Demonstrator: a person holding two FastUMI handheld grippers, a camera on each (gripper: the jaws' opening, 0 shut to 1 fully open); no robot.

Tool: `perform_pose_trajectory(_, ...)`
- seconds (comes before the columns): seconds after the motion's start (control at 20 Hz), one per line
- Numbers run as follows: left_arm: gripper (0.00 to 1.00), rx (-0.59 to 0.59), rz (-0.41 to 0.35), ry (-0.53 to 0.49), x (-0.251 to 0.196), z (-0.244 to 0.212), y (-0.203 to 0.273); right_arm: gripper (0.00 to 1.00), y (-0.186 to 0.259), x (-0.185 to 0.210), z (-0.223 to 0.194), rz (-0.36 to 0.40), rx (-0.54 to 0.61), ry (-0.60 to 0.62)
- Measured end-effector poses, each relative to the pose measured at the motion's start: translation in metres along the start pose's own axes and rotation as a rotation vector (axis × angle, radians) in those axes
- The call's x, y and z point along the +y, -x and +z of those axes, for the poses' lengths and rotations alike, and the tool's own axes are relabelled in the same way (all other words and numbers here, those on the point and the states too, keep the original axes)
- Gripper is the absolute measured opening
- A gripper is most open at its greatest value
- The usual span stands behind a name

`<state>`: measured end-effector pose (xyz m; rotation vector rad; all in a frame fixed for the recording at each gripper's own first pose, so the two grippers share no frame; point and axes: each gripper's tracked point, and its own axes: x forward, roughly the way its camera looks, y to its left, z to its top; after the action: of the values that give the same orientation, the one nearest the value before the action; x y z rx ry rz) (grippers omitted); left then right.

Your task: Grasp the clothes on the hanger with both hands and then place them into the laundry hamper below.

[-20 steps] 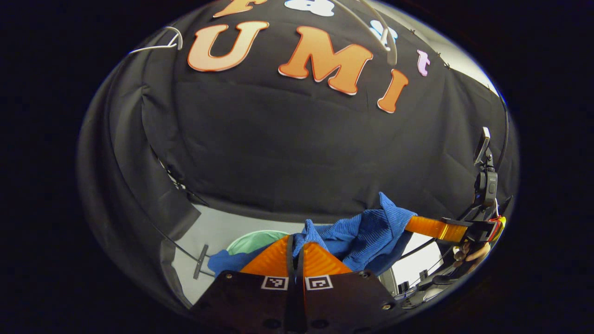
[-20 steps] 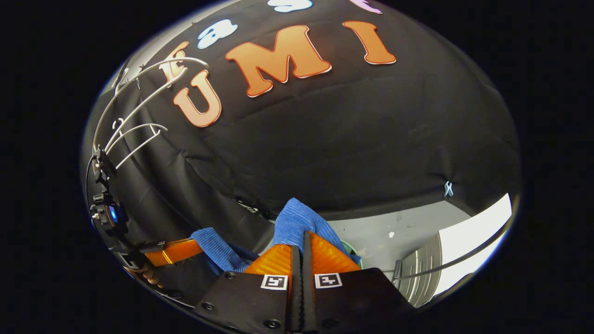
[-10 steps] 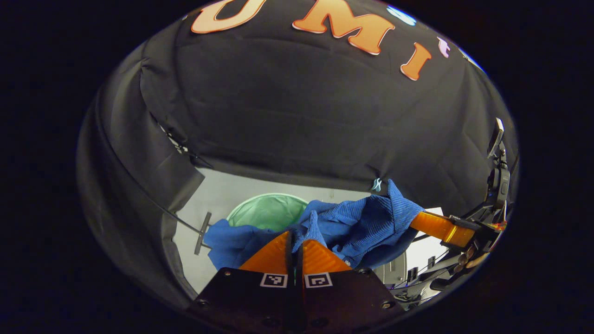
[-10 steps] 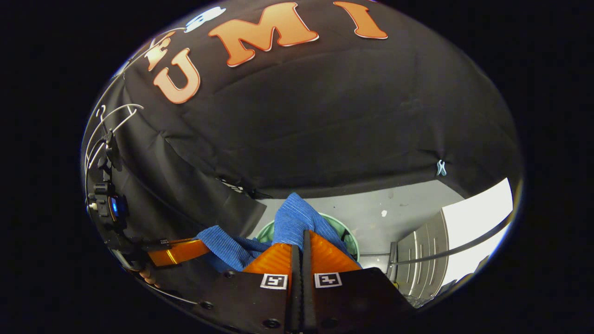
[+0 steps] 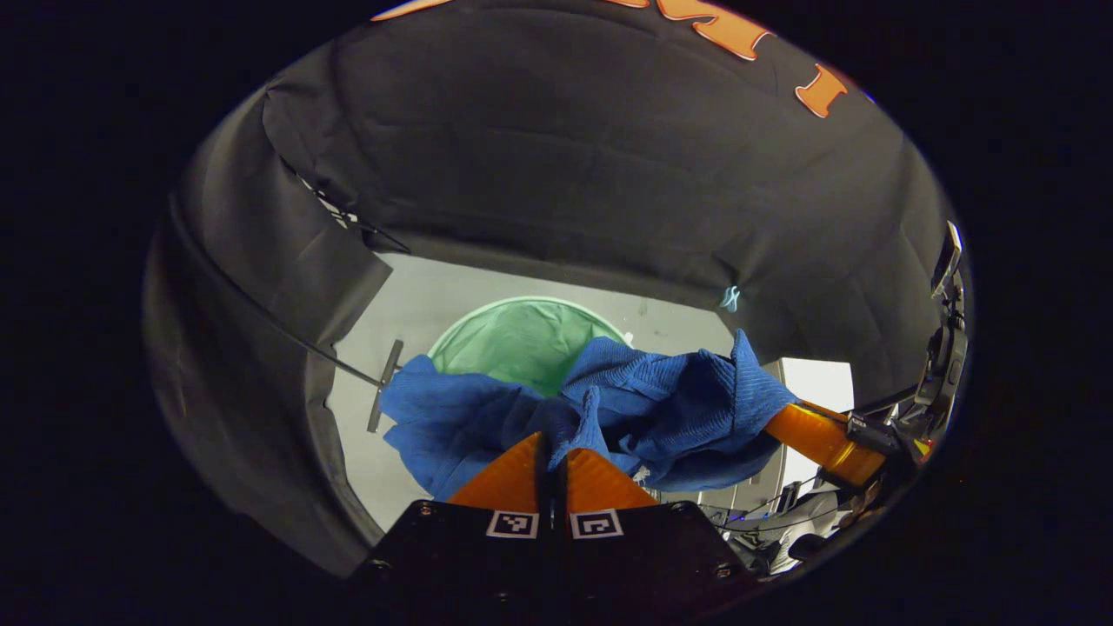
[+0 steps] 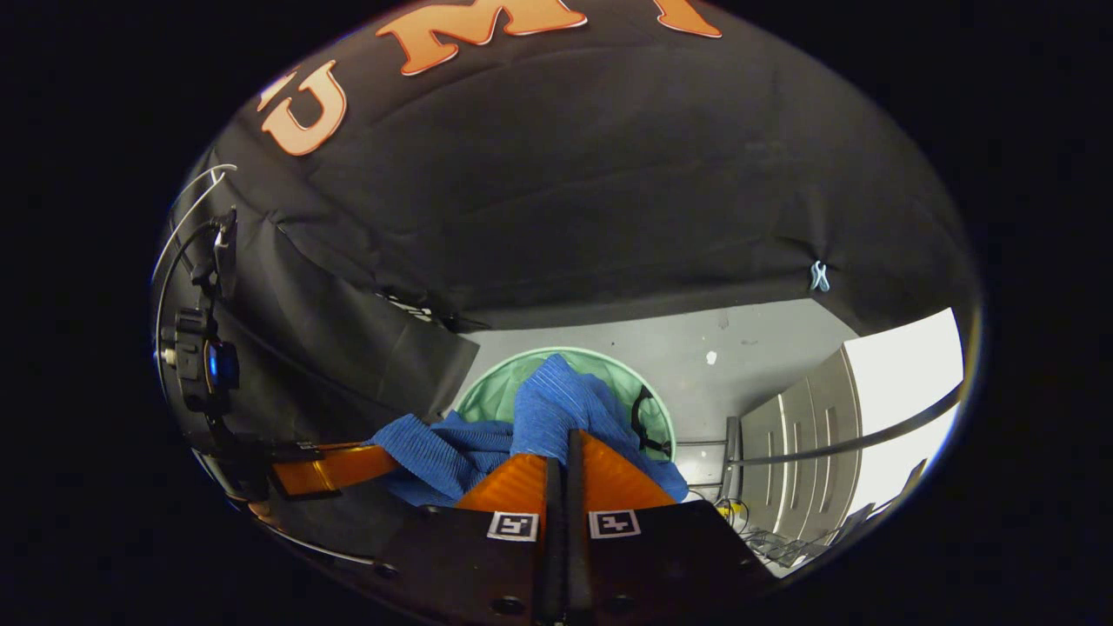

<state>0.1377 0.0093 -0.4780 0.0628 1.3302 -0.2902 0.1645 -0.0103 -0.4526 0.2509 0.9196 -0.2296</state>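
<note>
Since each end is pinched, the blue garment hangs spread betw. the left gripper and right gripper, both clenched on its cloth, just above the green hamper. That keeps it bunched over the opening, prob. ready to lower and release.

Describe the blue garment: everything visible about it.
The blue garment is a ribbed, knit-looking cloth, bunched and sagging between two grips. The left gripper pinches one fold, the right gripper another, both shut on it. It hangs in the air above the green hamper, partly covering its opening. Whether it touches the rim cannot be told.
</note>
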Motion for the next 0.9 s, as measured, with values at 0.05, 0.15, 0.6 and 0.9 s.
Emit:
perform_pose_trajectory(0.05, 0.01, 0.021, 0.005, 0.010, 0.002, -0.004, -0.007, 0.08, -0.006, 0.000, -0.005, -0.009, 0.016, 0.001)
perform_pose_trajectory(0.15, 0.01, 0.056, 0.020, 0.026, 0.006, -0.015, -0.013, 0.08, -0.023, 0.002, -0.016, -0.022, 0.051, 0.003)
perform_pose_trajectory(0.6, 0.01, 0.159, 0.085, 0.003, 0.015, -0.028, -0.040, 0.14, -0.064, 0.006, -0.046, -0.068, 0.137, 0.060)
perform_pose_trajectory(0.9, 0.13, 0.199, 0.071, 0.010, 0.006, -0.042, -0.043, 0.39, -0.057, 0.002, -0.044, -0.079, 0.132, 0.034)
